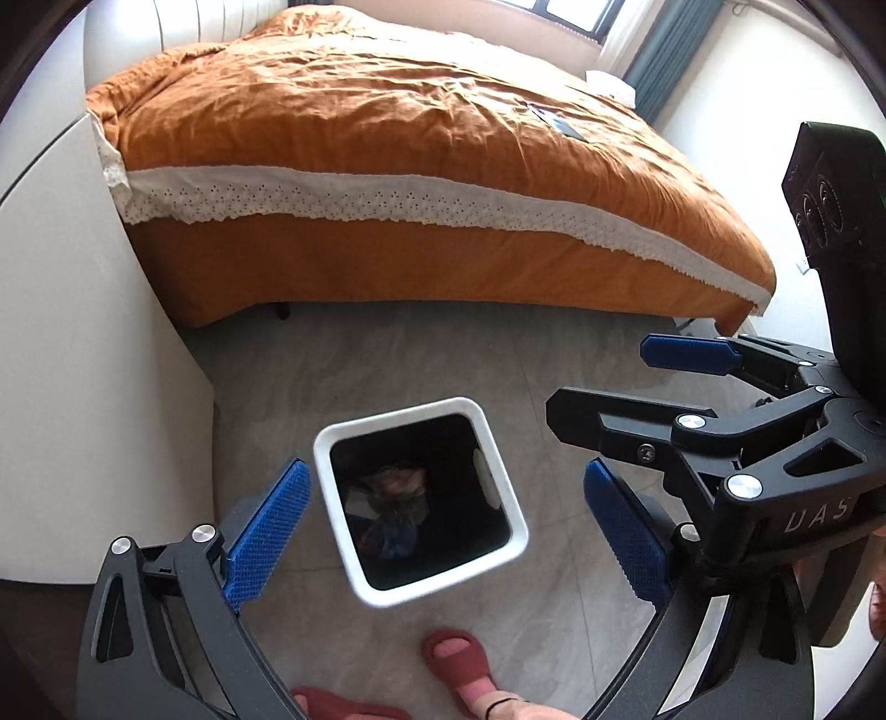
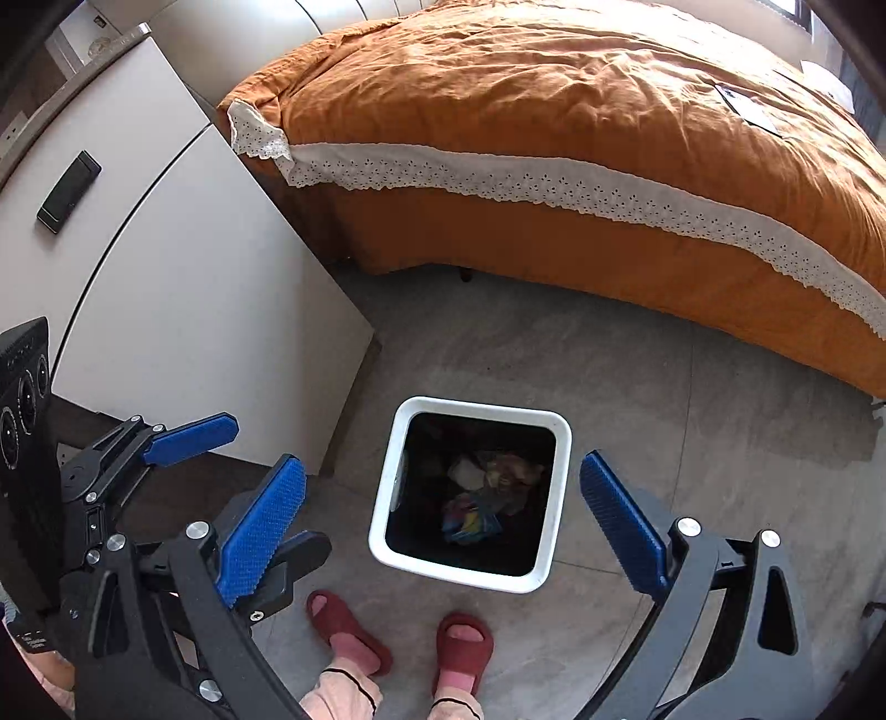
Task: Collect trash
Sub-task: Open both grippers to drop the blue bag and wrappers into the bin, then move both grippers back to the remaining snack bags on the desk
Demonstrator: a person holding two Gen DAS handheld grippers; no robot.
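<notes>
Left wrist view: both grippers' fingers (image 1: pixel 266 531) spread wide, empty, above white bin rim (image 1: pixel 398 412), bare floor (image 1: pixel 581 626) around.

A bed (image 1: pixel 415 127) under a rumpled orange cover (image 2: pixel 554 88) with a white lace trim (image 1: pixel 387 194) fills the far side of the room. Grey floor tiles (image 2: pixel 692 432) run beneath it. A white cabinet (image 2: pixel 183 277) stands beside the bed's head. A window (image 1: pixel 576 11) with a teal curtain (image 1: pixel 659 61) lets in daylight.
</notes>
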